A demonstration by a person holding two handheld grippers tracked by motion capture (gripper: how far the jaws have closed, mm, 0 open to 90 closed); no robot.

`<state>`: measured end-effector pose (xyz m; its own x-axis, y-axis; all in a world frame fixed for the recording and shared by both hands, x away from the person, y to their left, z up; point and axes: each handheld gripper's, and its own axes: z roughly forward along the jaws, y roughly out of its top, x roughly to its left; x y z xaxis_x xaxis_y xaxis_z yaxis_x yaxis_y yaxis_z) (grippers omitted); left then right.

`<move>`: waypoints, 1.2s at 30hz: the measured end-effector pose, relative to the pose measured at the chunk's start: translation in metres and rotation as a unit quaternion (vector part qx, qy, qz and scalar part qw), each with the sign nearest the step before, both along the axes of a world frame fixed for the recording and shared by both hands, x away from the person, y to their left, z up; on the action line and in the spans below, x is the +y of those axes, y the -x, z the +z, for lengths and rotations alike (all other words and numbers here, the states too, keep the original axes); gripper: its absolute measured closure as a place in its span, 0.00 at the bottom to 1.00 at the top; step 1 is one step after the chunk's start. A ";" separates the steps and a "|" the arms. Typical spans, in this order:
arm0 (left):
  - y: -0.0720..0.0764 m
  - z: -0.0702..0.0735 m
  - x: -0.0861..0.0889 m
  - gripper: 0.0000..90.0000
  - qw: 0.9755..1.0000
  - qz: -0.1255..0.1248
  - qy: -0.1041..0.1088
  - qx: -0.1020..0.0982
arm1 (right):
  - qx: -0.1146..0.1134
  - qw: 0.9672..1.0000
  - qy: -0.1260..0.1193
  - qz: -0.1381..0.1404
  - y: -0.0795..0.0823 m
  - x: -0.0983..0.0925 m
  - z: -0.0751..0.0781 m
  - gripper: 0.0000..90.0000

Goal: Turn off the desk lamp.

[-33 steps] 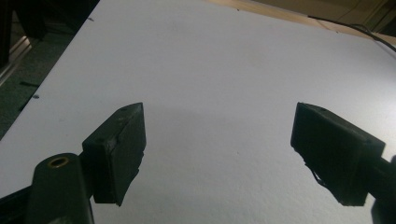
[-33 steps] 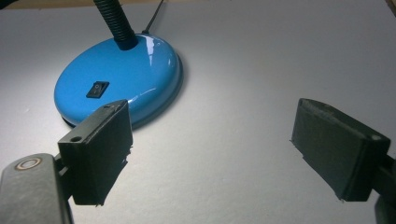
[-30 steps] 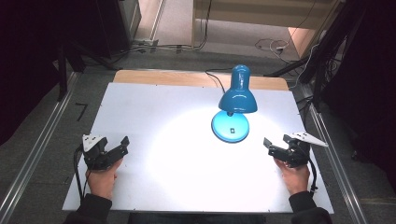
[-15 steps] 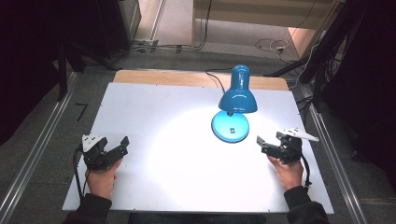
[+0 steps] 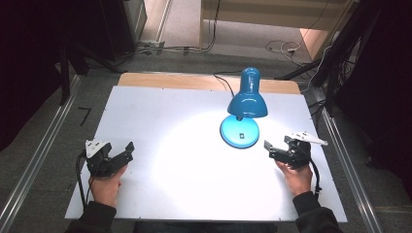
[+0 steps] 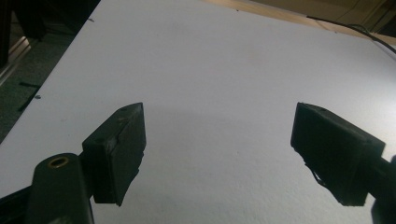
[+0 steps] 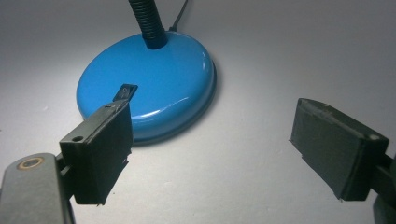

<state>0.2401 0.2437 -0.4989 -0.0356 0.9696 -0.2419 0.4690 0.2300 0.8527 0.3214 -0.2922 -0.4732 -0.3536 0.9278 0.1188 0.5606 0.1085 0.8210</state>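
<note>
A blue desk lamp (image 5: 245, 99) stands lit on the white table (image 5: 160, 116), its round base (image 5: 239, 132) right of centre. My right gripper (image 5: 270, 148) is open just right of that base, nothing between its jaws. In the right gripper view the base (image 7: 154, 84) lies close ahead on the left, with a black rocker switch (image 7: 125, 91) on top and a black flexible neck (image 7: 146, 21) rising from it. My left gripper (image 5: 126, 151) rests open at the table's front left, far from the lamp. The left gripper view has bare white table (image 6: 210, 70) between its jaws.
The lamp's black cord (image 5: 224, 82) runs back over the wooden strip (image 5: 194, 81) at the table's far edge. Metal rails (image 5: 41, 155) line both sides of the table. Dark stands and cables sit on the floor beyond.
My right gripper has moved left and slightly forward toward the lamp base. The left gripper has stayed where it was.
</note>
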 end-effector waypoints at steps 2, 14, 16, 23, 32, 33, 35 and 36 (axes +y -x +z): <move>0.000 0.000 0.000 0.21 1.000 0.001 0.001 0.000 | 0.002 1.000 0.000 0.002 -0.001 0.002 0.000 0.13; 0.000 0.000 0.000 0.21 1.000 0.000 -0.001 0.000 | 0.002 1.000 0.011 0.014 -0.004 0.014 0.000 0.13; 0.000 0.000 0.000 0.21 1.000 0.000 -0.002 0.001 | 0.002 1.000 0.009 0.016 -0.005 0.016 0.000 0.13; 0.000 0.000 0.001 0.21 1.000 0.000 -0.002 0.002 | 0.001 1.000 0.012 0.022 -0.007 0.022 0.000 0.14; 0.000 0.000 0.001 0.21 1.000 0.000 -0.001 0.001 | -0.001 1.000 0.014 0.023 -0.009 0.024 0.001 0.14; 0.000 0.000 0.001 0.21 1.000 0.000 -0.001 0.002 | -0.001 1.000 0.014 0.023 -0.009 0.025 0.000 0.13; 0.000 0.000 0.001 0.21 1.000 0.000 -0.001 0.001 | 0.000 1.000 0.012 0.024 -0.010 0.025 0.000 0.12; 0.000 0.000 0.001 0.21 1.000 0.000 -0.001 0.001 | 0.000 1.000 0.012 0.024 -0.010 0.025 0.000 0.12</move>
<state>0.2401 0.2443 -0.4988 -0.0366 0.9700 -0.2402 0.4707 0.2288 0.8521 0.3311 -0.2671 -0.4734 -0.3974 0.9125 0.0967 0.5543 0.1547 0.8178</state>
